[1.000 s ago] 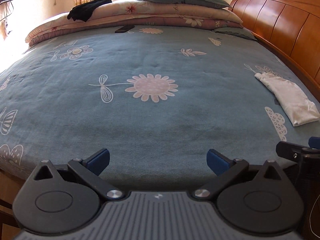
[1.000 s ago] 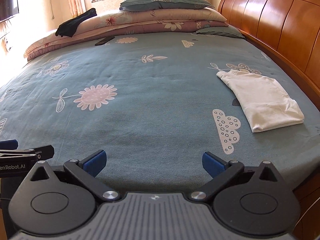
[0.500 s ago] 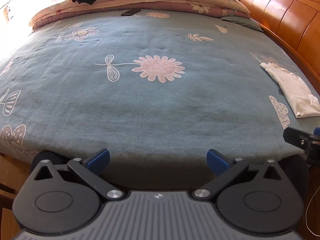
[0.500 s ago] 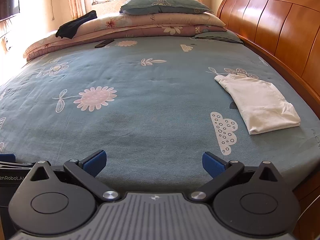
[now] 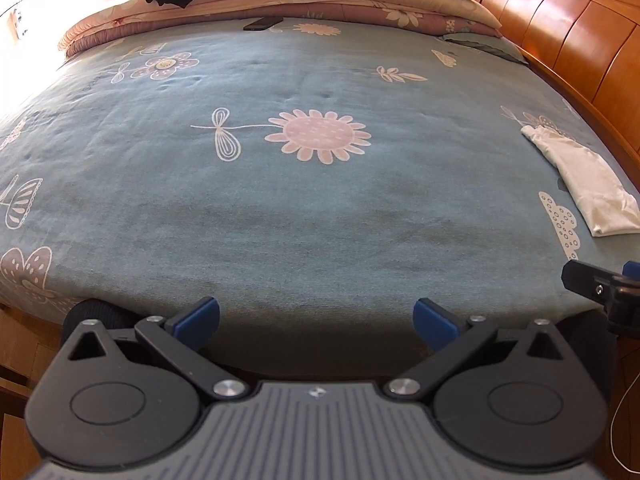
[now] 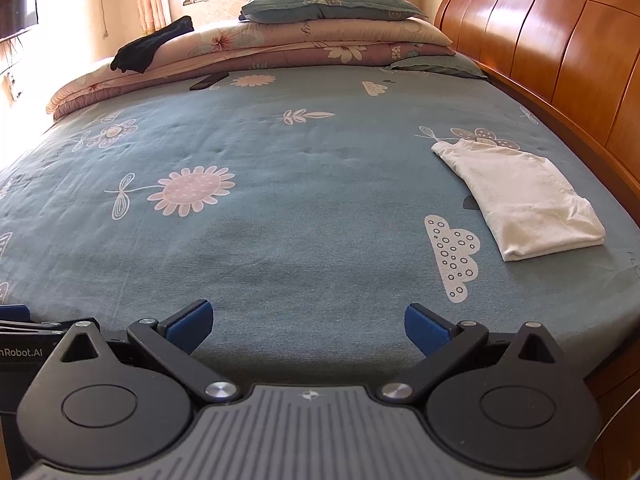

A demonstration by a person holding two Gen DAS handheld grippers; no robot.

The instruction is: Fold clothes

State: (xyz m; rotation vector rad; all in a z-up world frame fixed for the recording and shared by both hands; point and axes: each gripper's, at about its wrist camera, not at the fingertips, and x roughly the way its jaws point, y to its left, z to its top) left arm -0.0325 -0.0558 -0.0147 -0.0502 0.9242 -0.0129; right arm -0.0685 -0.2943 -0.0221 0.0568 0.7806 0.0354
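A folded white garment [image 6: 520, 196] lies on the blue flowered bedsheet [image 6: 300, 220] near the right side, by the wooden headboard; the left wrist view shows the garment [image 5: 584, 188] at its far right. My left gripper [image 5: 316, 318] is open and empty at the near edge of the bed. My right gripper [image 6: 308, 324] is open too, holding nothing, also at the near edge and well short of the garment. A black garment [image 6: 154, 46] lies on the stacked quilts at the far end.
Folded quilts [image 6: 280, 48] and a pillow [image 6: 328, 2] are stacked at the far end. A dark flat device [image 6: 209, 81] lies on the sheet before them. The wooden headboard [image 6: 560, 56] runs along the right. A dark rounded object [image 5: 96, 314] sits below the bed edge.
Both grippers have drawn back toward the near edge of the bed and the left view tilted down. Their jaws stay open. The white garment has not moved.
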